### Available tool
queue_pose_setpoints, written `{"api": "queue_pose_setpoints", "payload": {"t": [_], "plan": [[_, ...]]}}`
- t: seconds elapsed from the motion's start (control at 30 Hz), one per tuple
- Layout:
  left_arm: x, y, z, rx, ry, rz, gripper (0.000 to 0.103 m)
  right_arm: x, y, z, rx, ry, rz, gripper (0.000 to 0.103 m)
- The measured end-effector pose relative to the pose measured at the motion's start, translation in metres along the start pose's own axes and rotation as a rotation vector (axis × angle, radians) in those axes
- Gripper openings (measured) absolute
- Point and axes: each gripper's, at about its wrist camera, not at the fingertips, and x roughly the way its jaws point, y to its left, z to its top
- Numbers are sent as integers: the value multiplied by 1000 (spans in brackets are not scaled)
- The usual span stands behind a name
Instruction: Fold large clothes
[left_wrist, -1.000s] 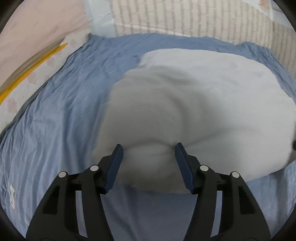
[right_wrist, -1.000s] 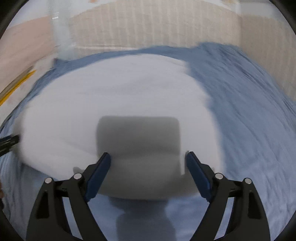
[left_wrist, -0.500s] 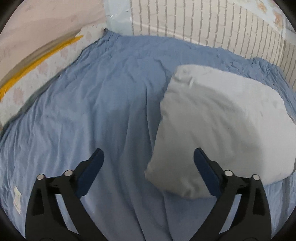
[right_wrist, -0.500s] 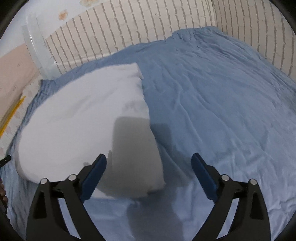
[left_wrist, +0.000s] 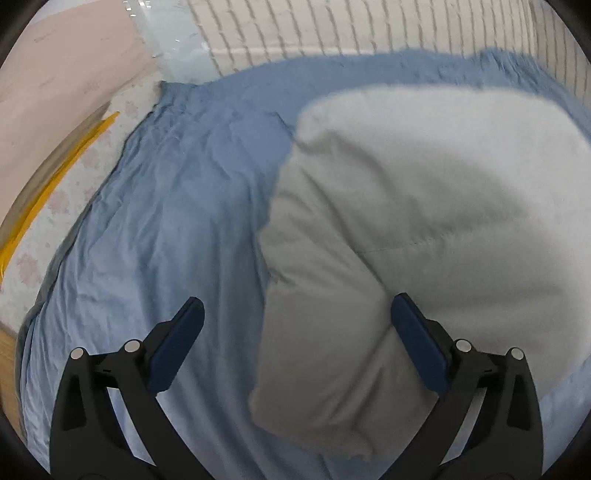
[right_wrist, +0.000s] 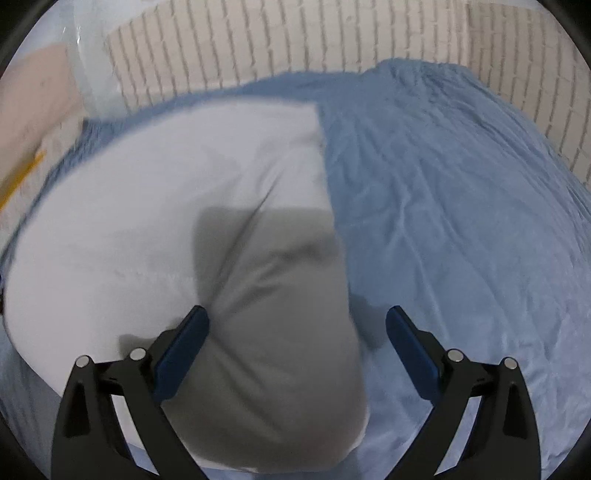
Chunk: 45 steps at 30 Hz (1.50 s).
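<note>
— Where is the garment?

— A white folded garment (left_wrist: 424, 229) lies in a thick bundle on the blue bedsheet (left_wrist: 155, 229), near the brick-patterned wall (right_wrist: 314, 40). A faint stitched seam crosses its top.

— And the tongs?

— Both released, jaws spread wide, gripping nothing. The left gripper (left_wrist: 297, 332) straddles the bundle's left edge, its right-hand finger (left_wrist: 417, 332) against the cloth. The right gripper (right_wrist: 297, 339) straddles the right edge, its left-hand finger (right_wrist: 181, 350) on the fabric, its shadow across the white.

— Anything beside the bed?

— A yellow strip (left_wrist: 48, 188) on pale flooring, blurred.
</note>
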Motion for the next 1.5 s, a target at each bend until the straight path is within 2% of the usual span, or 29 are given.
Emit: {"api": "queue_pose_setpoints", "payload": {"t": [0.1,0.2,0.27,0.4,0.5,0.57,0.63,0.67,0.7,0.8,0.87,1.03,1.2,1.3,1.4,1.5], "plan": [[9,-3,-11,-3,12,-35,100,5,5,-16,-34,8,1,101],[24,10,-17,-76,59,-143,100,14,0,-22,4,51,54,101],[30,13,-19,-95,71,-176,100,17,4,-22,-21,47,54,101],[30,-2,-15,-23,38,-102,100,26,12,-19,-49,60,52,101],[33,0,-13,-33,48,-121,100,37,5,-20,-4,99,118,101],[32,4,-15,-45,54,-133,100,45,-5,-23,77,158,200,101],[31,4,-17,-38,49,-122,100,45,-9,-27,104,185,239,100],[29,2,-18,-28,42,-109,100,39,-3,-30,62,160,241,92],[32,1,-15,-22,37,-101,100,34,1,-31,40,147,254,79],[32,-3,-13,-22,38,-91,100,31,9,-28,8,156,249,69],[30,-5,-13,-22,39,-88,100,29,15,-26,-31,160,228,66],[31,-5,-9,-31,35,-91,100,25,29,-25,-94,149,161,65],[31,0,-15,-46,32,-107,100,22,33,-28,-89,148,144,65],[32,15,-22,-86,47,-158,100,21,37,-26,-83,151,145,65],[39,35,-27,-147,103,-235,100,21,40,-26,-81,151,141,65],[43,40,-29,-144,155,-293,100,25,38,-21,-80,153,137,65]]}}
